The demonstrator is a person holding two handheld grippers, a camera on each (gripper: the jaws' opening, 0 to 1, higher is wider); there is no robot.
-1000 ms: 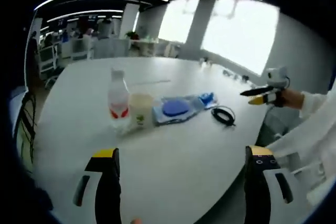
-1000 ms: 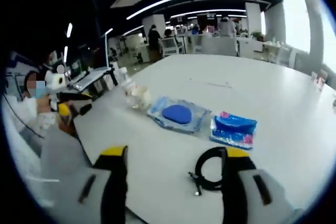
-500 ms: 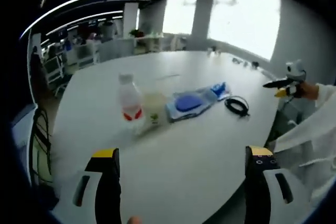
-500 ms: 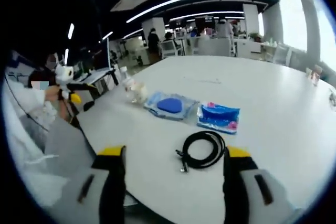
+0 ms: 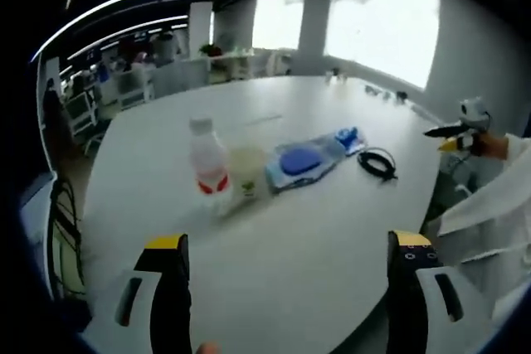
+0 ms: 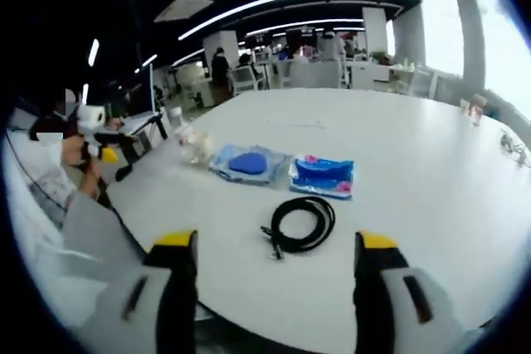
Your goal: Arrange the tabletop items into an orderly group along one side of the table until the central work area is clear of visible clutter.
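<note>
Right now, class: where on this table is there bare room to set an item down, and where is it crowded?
Bare: the wide tabletop beyond the coiled cable and the blue packet. Crowded: the row along the near edge, where the bottle, cup and blue pouch sit close.

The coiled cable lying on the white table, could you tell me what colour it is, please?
The coiled cable is black, clearest in the right gripper view.

Your clear plastic bottle with red label and pale cup were blurred; label print unreadable. Flat blue-and-pink packet was mostly hidden behind clear bag with blue pad.
</note>
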